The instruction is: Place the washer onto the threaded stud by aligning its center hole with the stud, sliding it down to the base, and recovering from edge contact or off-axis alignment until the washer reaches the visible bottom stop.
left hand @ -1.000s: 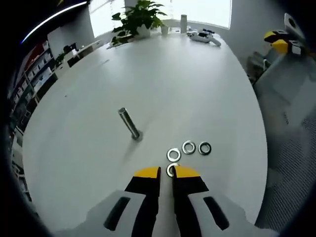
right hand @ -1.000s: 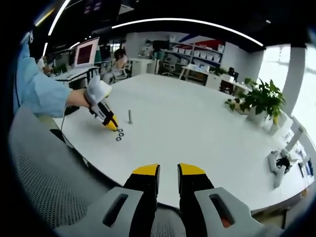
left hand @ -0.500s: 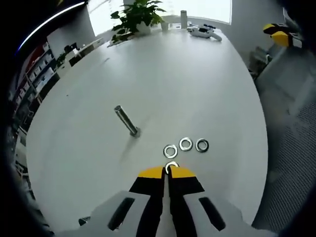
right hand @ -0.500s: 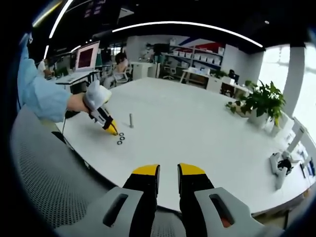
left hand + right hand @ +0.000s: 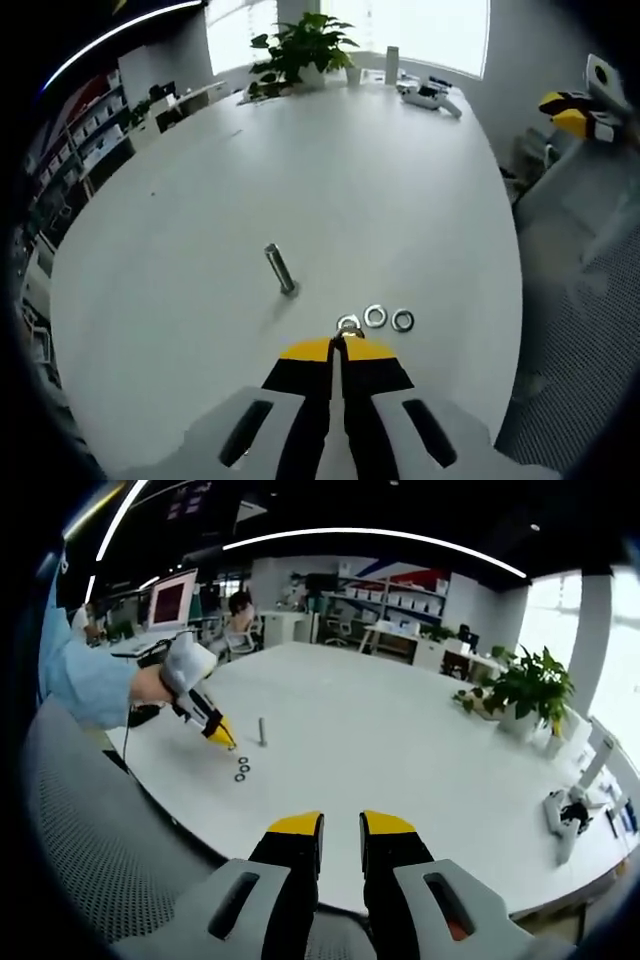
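Pinching a washer (image 5: 347,324) between its yellow-tipped fingers (image 5: 310,352), the left gripper (image 5: 337,349) hangs over the near edge of the white table (image 5: 380,200), its fingers pressed together on the ring so that only the ring's far half peeks out past the tips. Two more washers (image 5: 389,318) lie flat on the table just beside the held one, side by side and close to the table's near edge. The threaded stud (image 5: 280,269) stands on the table a little farther in, apart from the washers and leaning in the left gripper view. At the table's far edge sit a potted plant (image 5: 303,45), a pale cylinder (image 5: 391,64) and a small white device (image 5: 430,94).

In the right gripper view the right gripper (image 5: 341,826) hangs well off the table's near edge with its fingers (image 5: 297,830) apart and nothing between them. Across the table that view also catches the left gripper (image 5: 218,733), held by a person's hand (image 5: 178,670) in a blue sleeve (image 5: 85,675), with the stud (image 5: 262,731) just beside its tip and the loose washers (image 5: 242,770) on the table nearby. A mesh chair back (image 5: 90,850) fills the near left of that view.
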